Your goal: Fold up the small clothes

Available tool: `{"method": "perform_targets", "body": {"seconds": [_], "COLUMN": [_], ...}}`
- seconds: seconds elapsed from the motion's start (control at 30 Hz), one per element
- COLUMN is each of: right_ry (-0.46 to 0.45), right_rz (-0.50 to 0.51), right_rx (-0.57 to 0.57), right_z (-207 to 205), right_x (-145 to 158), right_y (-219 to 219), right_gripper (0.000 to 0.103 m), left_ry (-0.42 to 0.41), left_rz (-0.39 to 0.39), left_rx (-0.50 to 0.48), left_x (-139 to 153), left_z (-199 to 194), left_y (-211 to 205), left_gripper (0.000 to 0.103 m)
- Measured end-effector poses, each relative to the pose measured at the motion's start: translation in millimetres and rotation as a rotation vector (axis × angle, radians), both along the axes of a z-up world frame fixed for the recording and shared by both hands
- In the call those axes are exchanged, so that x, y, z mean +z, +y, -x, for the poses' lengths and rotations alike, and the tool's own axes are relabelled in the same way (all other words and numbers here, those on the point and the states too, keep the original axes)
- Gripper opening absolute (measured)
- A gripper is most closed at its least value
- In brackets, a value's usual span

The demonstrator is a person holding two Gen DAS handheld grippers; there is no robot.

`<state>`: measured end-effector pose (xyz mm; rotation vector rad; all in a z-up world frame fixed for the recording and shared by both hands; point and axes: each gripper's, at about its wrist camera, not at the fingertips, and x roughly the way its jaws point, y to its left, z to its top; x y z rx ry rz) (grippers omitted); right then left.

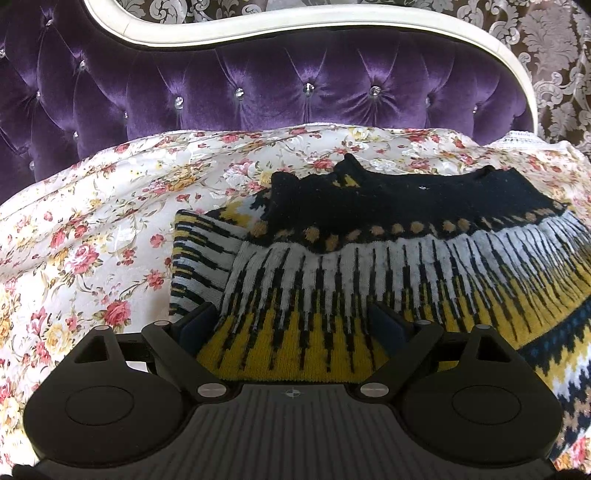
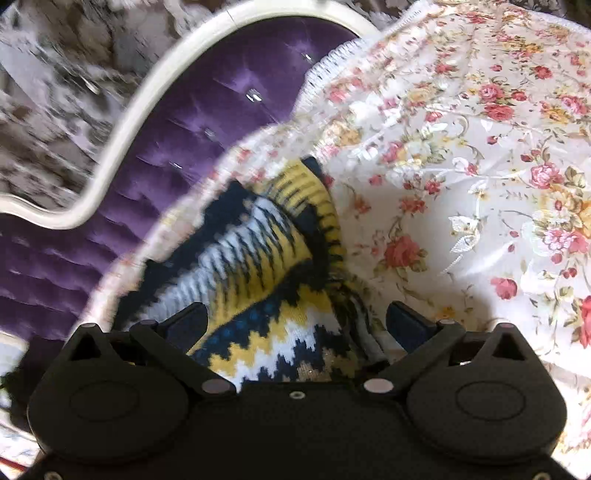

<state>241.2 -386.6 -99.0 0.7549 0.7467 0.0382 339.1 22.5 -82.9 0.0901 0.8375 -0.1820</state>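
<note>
A small knitted sweater (image 1: pixel 369 258), black at the neck with white, yellow and blue zigzag bands, lies on a floral bedspread (image 1: pixel 92 229). One sleeve is folded in at its left side. My left gripper (image 1: pixel 293 325) is open, its jaws standing either side of the yellow band of the sweater. In the right wrist view, which is blurred, the sweater (image 2: pixel 258 266) lies bunched with a sleeve cuff pointing away. My right gripper (image 2: pixel 295 325) is open, its jaws wide apart over the zigzag part, one finger (image 2: pixel 406 321) over the bedspread (image 2: pixel 461 166).
A purple tufted velvet headboard (image 1: pixel 258 81) with a cream frame (image 1: pixel 221 29) stands behind the bed; it also shows in the right wrist view (image 2: pixel 166 147). Damask-patterned wallpaper (image 1: pixel 554 55) is beyond it. The bedspread has a white lace edge (image 2: pixel 332 62).
</note>
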Motion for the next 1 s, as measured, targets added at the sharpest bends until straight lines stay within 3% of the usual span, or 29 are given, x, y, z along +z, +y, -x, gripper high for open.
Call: {"method": "perform_targets", "body": {"seconds": [0.3, 0.47, 0.57, 0.7, 0.87, 1.0], "right_ry": [-0.042, -0.092, -0.117, -0.103, -0.087, -0.061], "right_rz": [-0.11, -0.181, -0.176, -0.164, -0.199, -0.201], "right_rx": [0.139, 0.146, 0.114, 0.112, 0.111, 0.113], "right_z": [-25, -50, -41, -37, -33, -34], "right_x": [-10, -17, -19, -17, -18, -17], "right_y": [-6, -6, -1, -3, -4, 2], "right_gripper": [0.103, 0.103, 0.103, 0.103, 0.103, 0.103], "left_ry": [0.002, 0.008, 0.021, 0.062, 0.048, 0.053], "left_rz": [0.0, -0.002, 0.0, 0.023, 0.099, 0.099], "left_rx": [-0.001, -0.001, 0.0, 0.014, 0.017, -0.033], "left_x": [-1, -1, 2, 18, 54, 66], "left_z": [0, -1, -2, -3, 9, 12], "left_y": [0, 0, -1, -2, -16, -46], "left_gripper": [0.091, 0.09, 0.089, 0.081, 0.081, 0.081]}}
